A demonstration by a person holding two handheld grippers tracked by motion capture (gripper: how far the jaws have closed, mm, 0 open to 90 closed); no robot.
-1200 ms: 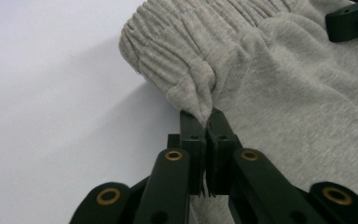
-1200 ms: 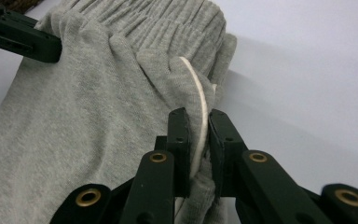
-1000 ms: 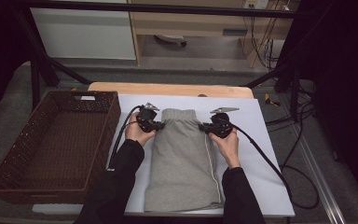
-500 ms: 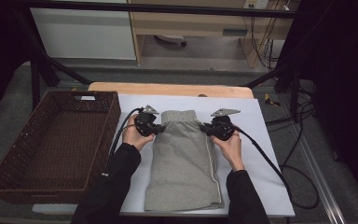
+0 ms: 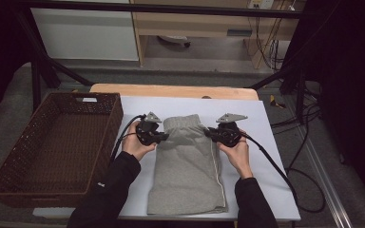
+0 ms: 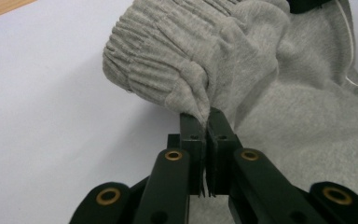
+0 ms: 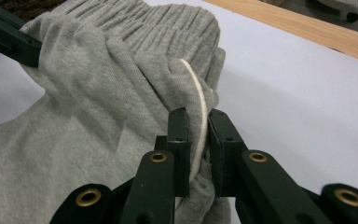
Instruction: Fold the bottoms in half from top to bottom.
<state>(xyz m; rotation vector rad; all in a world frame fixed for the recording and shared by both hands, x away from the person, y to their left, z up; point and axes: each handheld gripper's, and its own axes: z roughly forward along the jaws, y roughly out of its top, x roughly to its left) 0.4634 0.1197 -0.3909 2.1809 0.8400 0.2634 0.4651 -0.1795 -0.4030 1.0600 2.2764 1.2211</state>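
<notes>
At the left of the bench [image 5: 275, 142] stands the wicker basket [image 5: 52, 152]. Beside it, your left hand-held gripper [image 5: 164, 137] is clamped on the left edge of the grey shorts [image 5: 185, 175] near the waistband. The shorts lie flat mid-bench. Your right hand-held gripper [image 5: 209, 134] pinches the right waistband edge with its white side stripe [image 7: 200, 116].

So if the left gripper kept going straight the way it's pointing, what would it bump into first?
The left gripper points across the grey shorts it is pinching, so it would push into their bunched waistband first. Beyond that comes the right gripper, though depth is hard to judge.
</notes>
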